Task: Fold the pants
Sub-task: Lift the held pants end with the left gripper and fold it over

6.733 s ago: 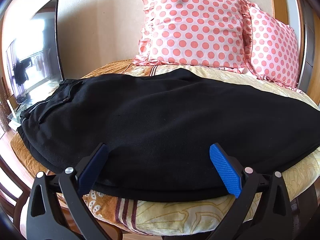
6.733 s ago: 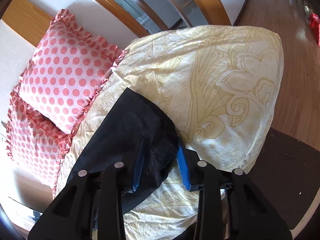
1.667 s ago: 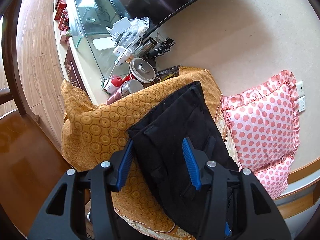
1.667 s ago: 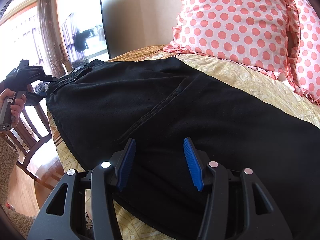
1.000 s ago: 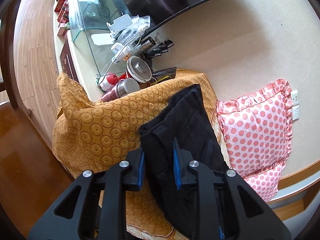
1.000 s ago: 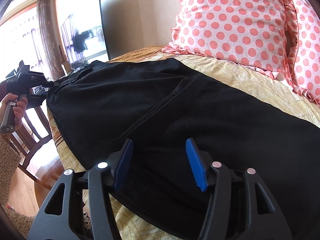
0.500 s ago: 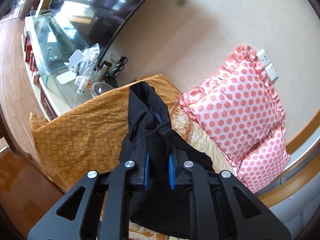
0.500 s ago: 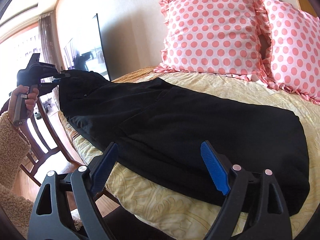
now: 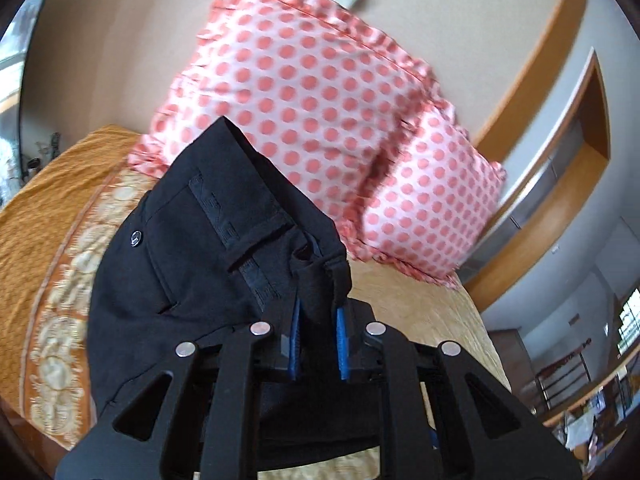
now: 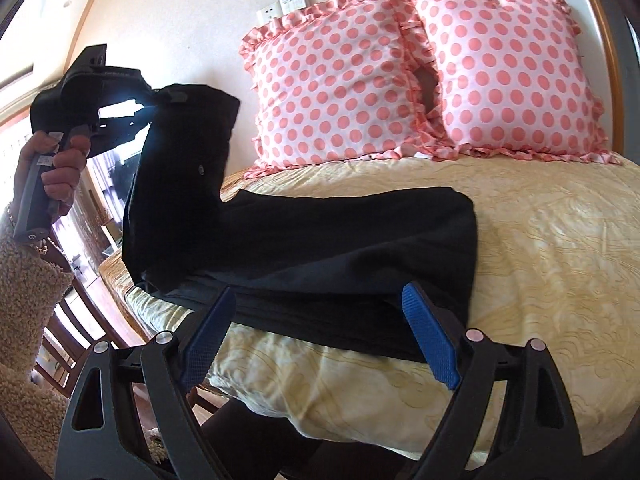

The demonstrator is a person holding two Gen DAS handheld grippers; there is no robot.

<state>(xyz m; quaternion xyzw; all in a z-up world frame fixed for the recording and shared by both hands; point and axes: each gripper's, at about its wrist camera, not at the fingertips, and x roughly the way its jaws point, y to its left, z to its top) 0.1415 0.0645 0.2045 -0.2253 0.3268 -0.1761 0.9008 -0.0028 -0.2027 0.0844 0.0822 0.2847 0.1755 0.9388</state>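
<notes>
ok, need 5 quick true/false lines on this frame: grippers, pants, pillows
1. The left gripper is shut on the pants. True.
2. The right gripper is clamped on the pant legs. False: its jaws stand wide open with nothing between them.
3. The waist end of the pants is lifted off the bed. True: the left gripper holds it up while the legs lie flat on the cover.
4. Three dotted pillows lean on the wall. False: there are two, side by side.
5. The pants cover the pillows. False: in the right wrist view bare cover shows between them.
</notes>
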